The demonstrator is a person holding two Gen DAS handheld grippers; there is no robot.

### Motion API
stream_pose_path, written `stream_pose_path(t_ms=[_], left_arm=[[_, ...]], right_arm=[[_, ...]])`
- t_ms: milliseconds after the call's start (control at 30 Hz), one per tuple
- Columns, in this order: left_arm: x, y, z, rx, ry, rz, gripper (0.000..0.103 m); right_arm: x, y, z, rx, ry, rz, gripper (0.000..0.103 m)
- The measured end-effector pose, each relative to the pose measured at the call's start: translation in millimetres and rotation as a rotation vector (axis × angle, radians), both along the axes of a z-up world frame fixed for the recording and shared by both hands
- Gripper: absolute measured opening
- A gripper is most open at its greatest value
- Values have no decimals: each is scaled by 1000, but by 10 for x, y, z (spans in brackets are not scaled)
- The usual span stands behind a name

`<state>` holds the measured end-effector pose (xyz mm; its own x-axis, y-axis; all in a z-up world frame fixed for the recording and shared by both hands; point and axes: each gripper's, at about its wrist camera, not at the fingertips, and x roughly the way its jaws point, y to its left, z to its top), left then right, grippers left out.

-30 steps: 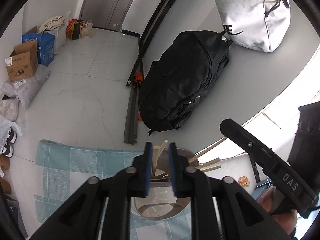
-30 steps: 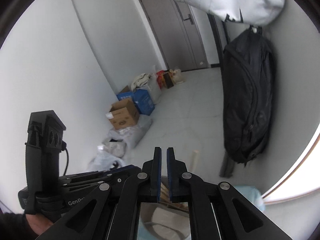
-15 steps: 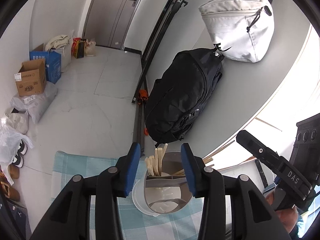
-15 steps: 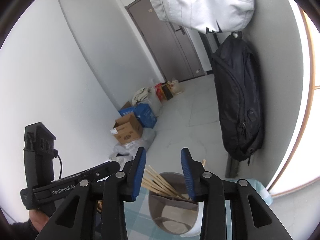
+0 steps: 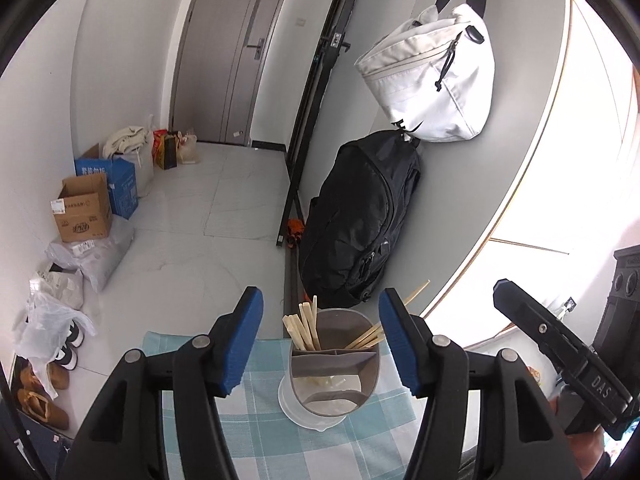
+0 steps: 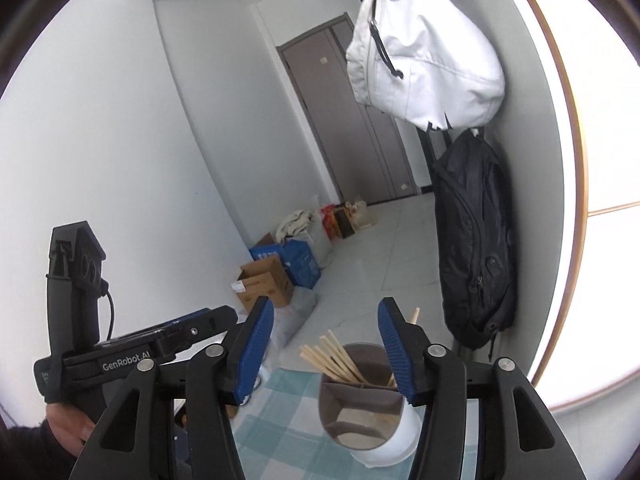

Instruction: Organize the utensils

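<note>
**A:** Any readable text? I can make out "GenRobot.AI" on the side of the left gripper (image 6: 168,350) as seen from the right wrist cam, and "DAS" on the right gripper (image 5: 560,356) in the left wrist cam. The brown cardboard box (image 5: 82,214) has a white label and a print I can't read, and the blue box (image 5: 116,184) behind it has white characters, too small for me.

**B:** Same here. Around it: white bag (image 5: 436,80) hanging on the wall, black backpack (image 5: 356,220) hanging right under it, a grey door (image 5: 228,48) at the back, plastic bags and shoes (image 5: 44,396) along the left wall. Nothing's blocking the holder.

**A:** And the utensils?

**B:** The grey utensil holder (image 5: 334,364) stands in a white dish (image 5: 308,416) on the blue checked cloth (image 5: 256,432). Wooden chopsticks (image 5: 304,328) stand in its back compartments, one bunch upright-ish, another leaning off to the right.

**A:** Grippers?

**B:** Both spread and opening wider, blue pads (image 5: 244,340) clear of everything, nothing pinched. In each wrist cam the holder sits ahead of the fingertips, framed in the gap, not touched.
</note>
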<state>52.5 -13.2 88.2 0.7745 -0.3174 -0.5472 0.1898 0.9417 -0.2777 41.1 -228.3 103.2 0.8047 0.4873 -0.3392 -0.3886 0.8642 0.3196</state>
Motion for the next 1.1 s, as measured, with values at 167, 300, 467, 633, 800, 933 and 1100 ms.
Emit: stream_pose_path(t_ms=[167,300,467,633,800,933,1100], left_arm=[[-160,25,52,29,-59,58,76],[-286,62,40,68,-91,107,79],[-457,130,-57,99,-122,157,80],[-579,157,-129,114,-140,169,86],[-710,177,-204,130,-174,190,92],[-782,232,-329,127,-183,204,92],[-821,299,-562,120,-180,227,92]], right_arm=[[-265,-2,11,-6,-54,-3,68],[-470,5,-22,-12,-95,0,77],[-690,-18,-117,-24,-123,15,83],[-822,-38,-233,-51,-143,-4,88],[-956,-74,-349,-38,-173,-25,97],[-1031,-23,-462,-74,-192,-30,100],[-1120,13,-641,-98,-214,-50,103]])
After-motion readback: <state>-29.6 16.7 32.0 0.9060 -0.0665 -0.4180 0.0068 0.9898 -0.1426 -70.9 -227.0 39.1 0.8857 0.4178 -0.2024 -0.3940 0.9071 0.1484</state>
